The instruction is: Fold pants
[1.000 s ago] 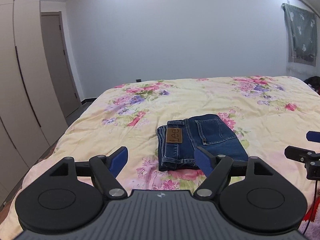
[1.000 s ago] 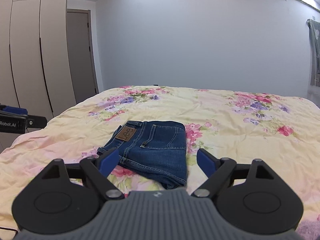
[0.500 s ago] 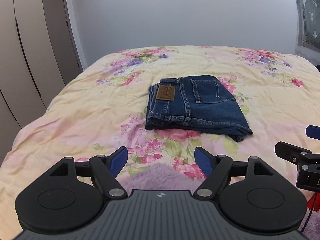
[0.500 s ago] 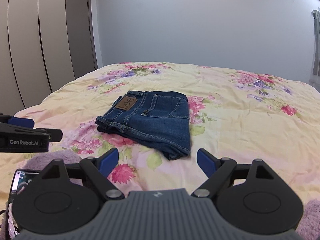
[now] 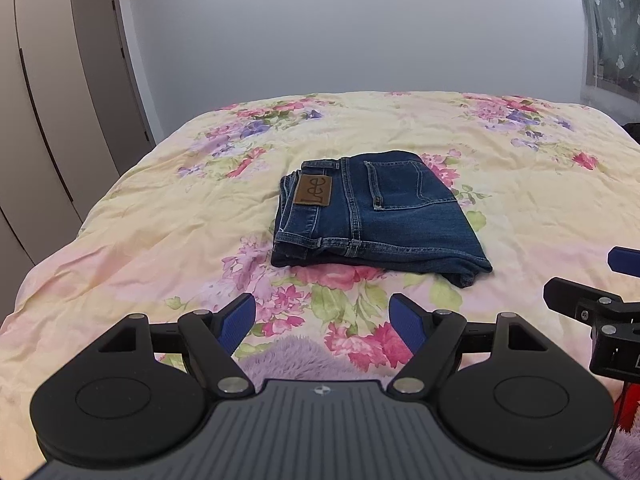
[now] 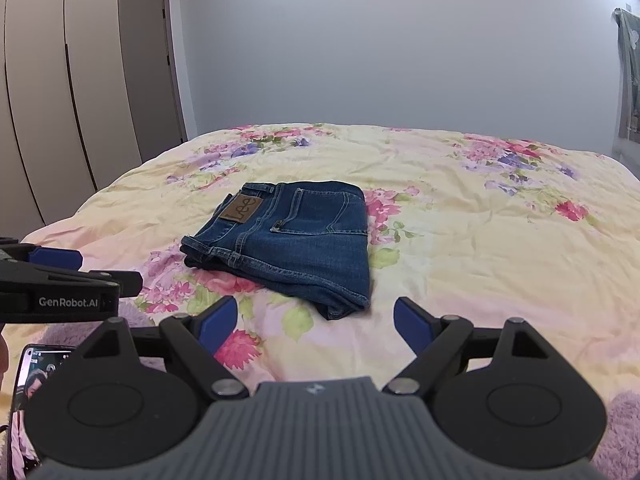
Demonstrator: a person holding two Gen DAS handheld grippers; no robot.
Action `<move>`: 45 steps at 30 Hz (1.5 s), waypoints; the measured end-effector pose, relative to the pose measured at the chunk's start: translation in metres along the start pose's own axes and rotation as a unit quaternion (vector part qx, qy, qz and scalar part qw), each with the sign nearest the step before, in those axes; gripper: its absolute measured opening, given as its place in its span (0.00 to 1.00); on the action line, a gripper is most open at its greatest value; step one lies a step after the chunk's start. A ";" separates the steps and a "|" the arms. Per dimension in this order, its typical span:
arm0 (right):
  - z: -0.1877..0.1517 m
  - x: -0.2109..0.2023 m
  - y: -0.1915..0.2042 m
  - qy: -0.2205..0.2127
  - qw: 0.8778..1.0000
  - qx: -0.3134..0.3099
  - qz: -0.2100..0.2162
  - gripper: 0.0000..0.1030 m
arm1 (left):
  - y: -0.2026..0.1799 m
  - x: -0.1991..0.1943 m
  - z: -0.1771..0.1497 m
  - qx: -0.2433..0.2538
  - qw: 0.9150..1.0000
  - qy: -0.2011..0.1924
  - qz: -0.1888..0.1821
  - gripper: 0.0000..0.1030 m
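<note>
The blue jeans lie folded into a compact rectangle on the floral bed cover, brown Lee patch and back pocket facing up. They also show in the right wrist view. My left gripper is open and empty, held back from the jeans near the bed's front edge. My right gripper is open and empty, also short of the jeans. Each gripper shows at the side of the other's view: the right one, the left one.
A purple fluffy blanket lies at the bed's front edge below the grippers. A phone with a lit screen sits at the lower left. Wardrobe doors and a room door stand on the left. A curtain hangs at right.
Both grippers have drawn back from the jeans toward the bed's front edge. The jeans lie folded and have not moved. Both grippers stay open.
</note>
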State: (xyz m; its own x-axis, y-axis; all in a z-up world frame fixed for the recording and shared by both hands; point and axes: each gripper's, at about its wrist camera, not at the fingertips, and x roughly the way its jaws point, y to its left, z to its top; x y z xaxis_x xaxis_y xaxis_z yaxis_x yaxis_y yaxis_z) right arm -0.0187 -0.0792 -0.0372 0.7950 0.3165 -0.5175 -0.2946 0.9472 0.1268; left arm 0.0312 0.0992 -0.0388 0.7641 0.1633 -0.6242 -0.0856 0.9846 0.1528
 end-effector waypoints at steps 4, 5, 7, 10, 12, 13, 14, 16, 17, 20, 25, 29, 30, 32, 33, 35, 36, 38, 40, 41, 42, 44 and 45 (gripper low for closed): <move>0.000 -0.002 0.000 -0.003 1.000 0.001 0.001 0.79 | -0.001 -0.001 -0.001 0.001 1.000 -0.001 0.003 0.86; -0.001 -0.003 0.000 -0.004 1.000 0.001 0.000 0.79 | -0.001 -0.002 -0.001 0.001 1.000 -0.001 0.003 0.86; -0.001 -0.003 0.000 -0.005 1.000 0.003 0.000 0.79 | -0.002 -0.003 -0.001 0.002 1.000 -0.003 0.003 0.86; 0.000 -0.005 -0.001 -0.008 1.000 0.005 0.001 0.79 | -0.002 -0.004 -0.001 0.002 1.000 -0.002 0.002 0.86; 0.000 -0.006 -0.001 -0.011 1.000 0.003 0.000 0.79 | -0.002 -0.005 0.000 0.003 1.000 -0.002 0.000 0.86; 0.000 -0.007 -0.001 -0.013 1.000 0.003 -0.001 0.79 | -0.002 -0.006 0.000 0.004 1.000 -0.002 0.000 0.86; 0.000 -0.008 -0.001 -0.014 1.000 0.003 -0.001 0.79 | -0.002 -0.007 0.000 0.005 1.000 -0.003 0.000 0.86; 0.001 -0.009 -0.001 -0.016 1.000 0.003 -0.002 0.79 | -0.002 -0.008 0.000 0.006 1.000 -0.003 0.001 0.86; 0.000 -0.009 -0.001 -0.016 1.000 0.004 -0.002 0.79 | -0.002 -0.008 0.000 0.005 1.000 -0.003 0.000 0.86; 0.000 -0.010 -0.001 -0.017 1.000 0.004 -0.002 0.79 | -0.003 -0.009 0.001 0.005 1.000 -0.003 0.000 0.86; 0.000 -0.013 -0.001 -0.021 1.000 0.005 -0.005 0.79 | -0.003 -0.008 0.001 0.005 1.000 -0.003 0.000 0.86; 0.000 -0.013 -0.001 -0.022 1.000 0.007 -0.006 0.79 | -0.003 -0.010 0.001 0.006 1.000 -0.005 -0.001 0.86; 0.000 -0.013 -0.001 -0.023 1.000 0.006 -0.006 0.79 | -0.003 -0.010 0.001 0.006 1.000 -0.005 -0.001 0.86; 0.000 -0.014 -0.001 -0.023 1.000 0.005 -0.006 0.79 | -0.003 -0.010 0.001 0.006 1.000 -0.005 -0.001 0.86; -0.001 -0.014 0.000 -0.024 1.000 0.005 -0.006 0.79 | -0.003 -0.011 0.001 0.006 1.000 -0.005 0.000 0.86; -0.001 -0.014 0.000 -0.024 1.000 0.005 -0.006 0.79 | -0.004 -0.010 0.000 0.006 1.000 -0.005 -0.001 0.86; -0.001 -0.014 0.000 -0.024 1.000 0.006 -0.006 0.79 | -0.004 -0.011 0.001 0.006 1.000 -0.005 -0.001 0.86; -0.001 -0.014 0.000 -0.024 1.000 0.006 -0.006 0.79 | -0.004 -0.011 0.001 0.004 1.000 -0.006 -0.002 0.86; -0.001 -0.014 0.000 -0.023 1.000 0.005 -0.006 0.79 | -0.004 -0.012 0.001 0.003 1.000 -0.005 -0.005 0.86; -0.001 -0.014 0.000 -0.024 1.000 0.005 -0.006 0.79 | -0.004 -0.013 0.001 0.004 1.000 -0.005 -0.006 0.86; -0.001 -0.014 0.000 -0.024 1.000 0.005 -0.006 0.79 | -0.004 -0.014 0.001 0.005 1.000 -0.005 -0.006 0.86; -0.001 -0.014 0.000 -0.024 1.000 0.006 -0.006 0.79 | -0.004 -0.014 0.001 0.005 1.000 -0.005 -0.004 0.86; -0.001 -0.014 0.000 -0.023 1.000 0.006 -0.006 0.79 | -0.004 -0.014 0.001 0.005 1.000 -0.005 -0.005 0.86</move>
State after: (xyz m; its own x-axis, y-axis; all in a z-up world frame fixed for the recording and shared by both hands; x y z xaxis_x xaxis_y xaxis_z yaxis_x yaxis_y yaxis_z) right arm -0.0305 -0.0838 -0.0304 0.8225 0.3070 -0.4788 -0.2790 0.9513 0.1308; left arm 0.0216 0.0926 -0.0298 0.7712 0.1526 -0.6181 -0.0719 0.9855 0.1536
